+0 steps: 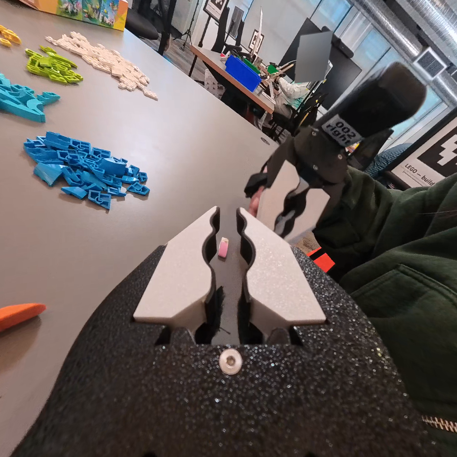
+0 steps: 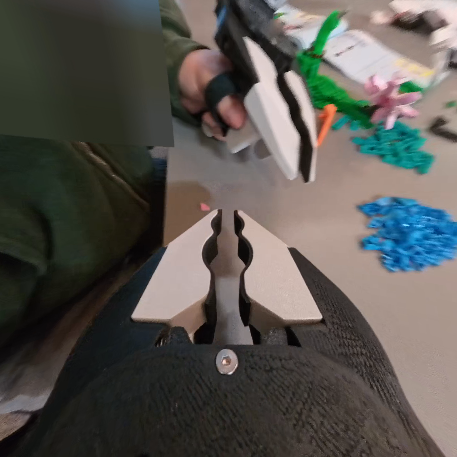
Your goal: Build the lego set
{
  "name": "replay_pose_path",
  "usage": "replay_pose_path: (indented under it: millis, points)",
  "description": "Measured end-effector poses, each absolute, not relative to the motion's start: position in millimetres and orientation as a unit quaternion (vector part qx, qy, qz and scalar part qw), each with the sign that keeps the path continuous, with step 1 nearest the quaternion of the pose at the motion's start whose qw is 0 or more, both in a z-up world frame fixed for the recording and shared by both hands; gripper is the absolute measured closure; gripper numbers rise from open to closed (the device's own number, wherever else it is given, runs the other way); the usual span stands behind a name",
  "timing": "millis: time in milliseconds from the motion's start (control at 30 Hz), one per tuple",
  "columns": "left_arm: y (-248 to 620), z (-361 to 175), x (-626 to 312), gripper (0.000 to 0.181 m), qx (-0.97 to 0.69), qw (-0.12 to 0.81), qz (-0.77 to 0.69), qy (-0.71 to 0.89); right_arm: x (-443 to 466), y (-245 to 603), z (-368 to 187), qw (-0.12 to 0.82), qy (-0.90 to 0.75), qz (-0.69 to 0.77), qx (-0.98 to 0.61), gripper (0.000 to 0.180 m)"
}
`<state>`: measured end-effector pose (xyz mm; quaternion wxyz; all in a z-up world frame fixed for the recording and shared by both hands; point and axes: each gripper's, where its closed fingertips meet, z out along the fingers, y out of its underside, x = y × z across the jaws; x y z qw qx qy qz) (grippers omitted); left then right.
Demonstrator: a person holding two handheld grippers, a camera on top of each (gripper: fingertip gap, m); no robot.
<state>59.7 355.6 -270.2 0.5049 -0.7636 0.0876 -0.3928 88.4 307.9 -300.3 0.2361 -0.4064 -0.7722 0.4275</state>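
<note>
On the grey counter (image 1: pixel 173 153), a small pink brick (image 1: pixel 223 248) is lying between the left claw (image 1: pixel 228 212) fingers, which are standing narrowly apart and gripping nothing. Beyond it, the right claw (image 2: pixel 227 210) is hovering, also narrowly parted and empty. Blue bricks (image 1: pixel 84 170), teal (image 1: pixel 22 99), lime (image 1: pixel 53 65) and white (image 1: pixel 103 59) piles are lying near a colourful box (image 1: pixel 81 12). Behind, a blue bin (image 1: pixel 242 71) is sitting on an office desk (image 1: pixel 232 74), its contents unclear.

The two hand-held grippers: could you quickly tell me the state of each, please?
Left hand-held gripper: open, gripping nothing; a small pink piece shows in the gap between its fingers.
Right hand-held gripper: open, empty.
</note>
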Motion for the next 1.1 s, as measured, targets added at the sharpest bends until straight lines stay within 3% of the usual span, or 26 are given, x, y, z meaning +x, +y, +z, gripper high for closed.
replay_pose_path:
  millis: [300, 733, 933, 1100]
  points:
    - [356, -272, 61, 0.171, -0.768, 0.502, -0.386, 0.090, 83, 285, -327, 0.178, -0.805, 0.391, -0.409, 0.161]
    - [356, -274, 63, 0.171, -0.773, 0.497, -0.382, 0.096, 78, 284, -329, 0.197, -0.811, 0.378, -0.401, 0.173]
    - [356, -273, 62, 0.171, -0.770, 0.499, -0.390, 0.082, 64, 325, -311, 0.335, -0.778, 0.346, -0.404, 0.174]
    - [361, -272, 49, 0.171, -0.765, 0.506, -0.395, 0.039, 60, 371, -302, 0.469, -0.762, 0.233, -0.381, 0.174]
